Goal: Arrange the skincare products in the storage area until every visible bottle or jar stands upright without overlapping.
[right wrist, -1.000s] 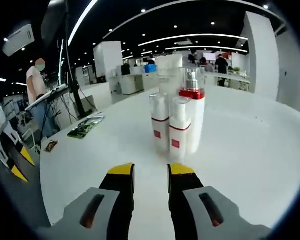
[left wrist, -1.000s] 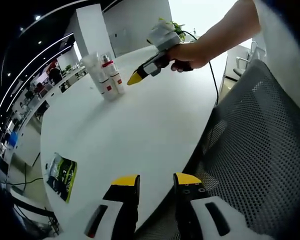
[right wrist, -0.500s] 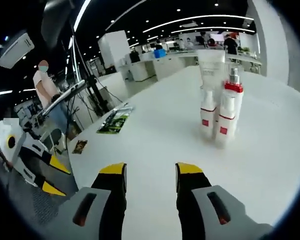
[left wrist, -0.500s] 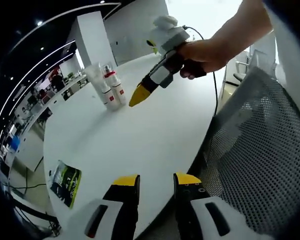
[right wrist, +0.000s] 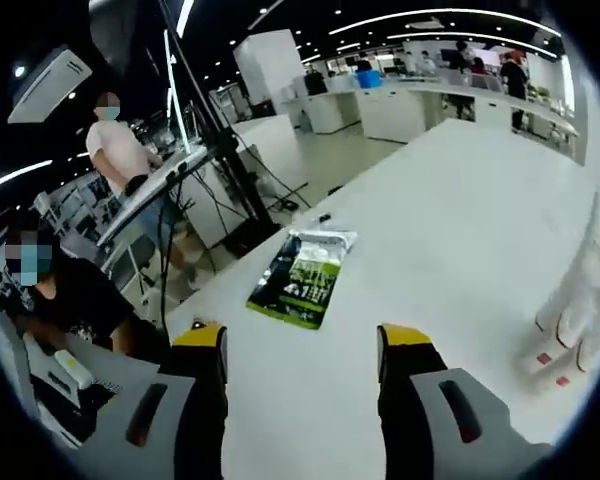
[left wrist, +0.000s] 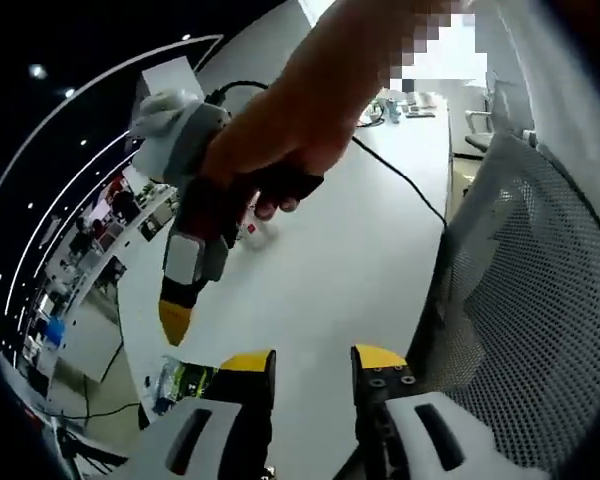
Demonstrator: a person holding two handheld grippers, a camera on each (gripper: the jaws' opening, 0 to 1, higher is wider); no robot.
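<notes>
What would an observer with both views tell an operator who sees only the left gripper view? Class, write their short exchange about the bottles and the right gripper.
Operator: A hand hides the bottles. Where are they?
Observer: In the right gripper view the bottles stand together at the right edge, on the white table.
Operator: Is the right gripper holding anything?
Observer: No, it is open, with nothing between its jaws.
Operator: What's ahead of it?
Observer: A green packet lying flat near the table's edge.

A green packet (right wrist: 303, 277) lies on the white table (right wrist: 460, 220).
</notes>
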